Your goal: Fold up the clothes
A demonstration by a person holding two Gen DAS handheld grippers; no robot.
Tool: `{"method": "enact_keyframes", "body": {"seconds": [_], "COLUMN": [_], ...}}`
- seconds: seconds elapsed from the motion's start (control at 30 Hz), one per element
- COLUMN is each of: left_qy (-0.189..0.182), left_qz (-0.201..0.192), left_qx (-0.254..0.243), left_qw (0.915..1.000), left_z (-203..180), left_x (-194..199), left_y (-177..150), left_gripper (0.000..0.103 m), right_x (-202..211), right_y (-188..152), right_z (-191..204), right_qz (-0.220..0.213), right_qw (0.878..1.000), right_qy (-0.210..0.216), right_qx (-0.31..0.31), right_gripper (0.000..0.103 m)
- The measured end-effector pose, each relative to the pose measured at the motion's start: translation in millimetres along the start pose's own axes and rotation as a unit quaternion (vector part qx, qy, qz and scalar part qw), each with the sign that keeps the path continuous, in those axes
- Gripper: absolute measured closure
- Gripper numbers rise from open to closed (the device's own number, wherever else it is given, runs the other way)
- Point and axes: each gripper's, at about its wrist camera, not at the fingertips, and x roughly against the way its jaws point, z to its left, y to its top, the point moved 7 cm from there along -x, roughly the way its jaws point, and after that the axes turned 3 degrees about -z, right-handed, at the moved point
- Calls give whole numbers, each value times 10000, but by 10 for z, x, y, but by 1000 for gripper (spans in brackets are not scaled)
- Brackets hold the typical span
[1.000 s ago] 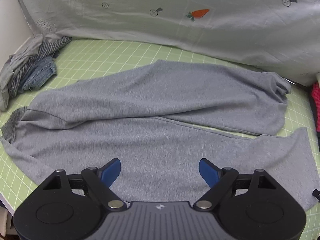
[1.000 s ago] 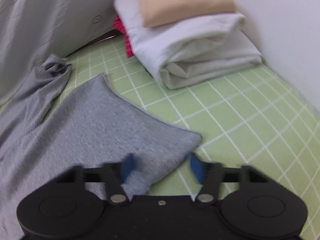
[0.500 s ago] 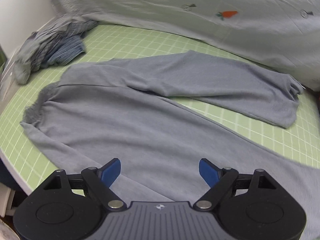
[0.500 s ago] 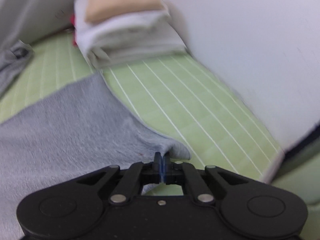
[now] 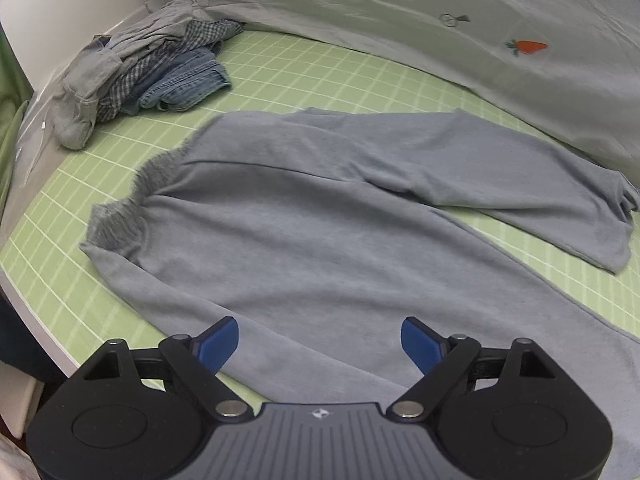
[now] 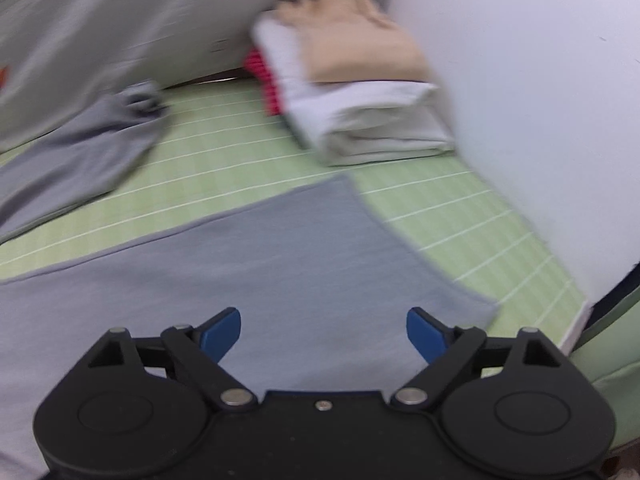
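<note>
Grey trousers lie spread flat on the green grid mat, waistband to the left and two legs running right. My left gripper hovers open over the near leg's front edge, nothing between its blue pads. In the right wrist view, which is motion-blurred, the near leg's hem lies flat on the mat. My right gripper stands open just above that hem, holding nothing. The far leg's cuff lies bunched at the back left.
A crumpled heap of denim and checked clothes sits at the mat's back left. A grey carrot-print sheet drapes along the back. A folded stack of white, beige and red clothes stands by the white wall on the right.
My right gripper shut on the hem corner half a second ago and is now open, with the hem lying flat. My left gripper stayed open and shifted left, toward the waistband.
</note>
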Motion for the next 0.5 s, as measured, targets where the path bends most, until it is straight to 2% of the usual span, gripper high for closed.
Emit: {"method": "enact_keyframes", "body": {"seconds": [0.2, 0.5], "left_qy": [39, 133], "left_qz": [214, 476], "left_qx": [-325, -1030], "left_qw": [9992, 9935], "left_z": [571, 1121], "left_x": [-300, -750], "left_y": [97, 180], "left_gripper": [13, 13], "right_x": [273, 538], "right_y": [-106, -648], "right_z": [905, 2271], "right_qz": [23, 557], "right_qw": [9985, 9905], "right_qy": [503, 1142], "right_qx": [236, 520], "right_gripper": [10, 10]}}
